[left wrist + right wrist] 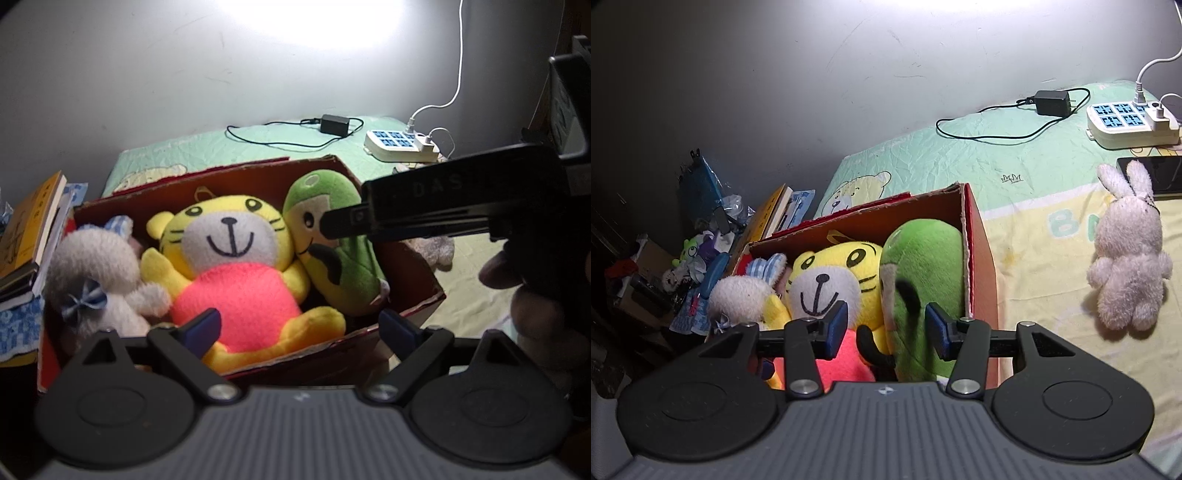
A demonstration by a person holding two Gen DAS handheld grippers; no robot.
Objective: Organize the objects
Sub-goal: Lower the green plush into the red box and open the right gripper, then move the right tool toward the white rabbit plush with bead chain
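I hold my left gripper (301,328) wide open above the near edge of the red box (413,266), nothing between its pads. My right gripper (884,328) stands partly open at the green plush (923,266), not pressing it. The box on the bed (1034,192) holds that plush, a yellow tiger (232,258) and a white plush (99,269). A white rabbit (1126,258) lies on the bed beyond the box, near the bed's right edge.
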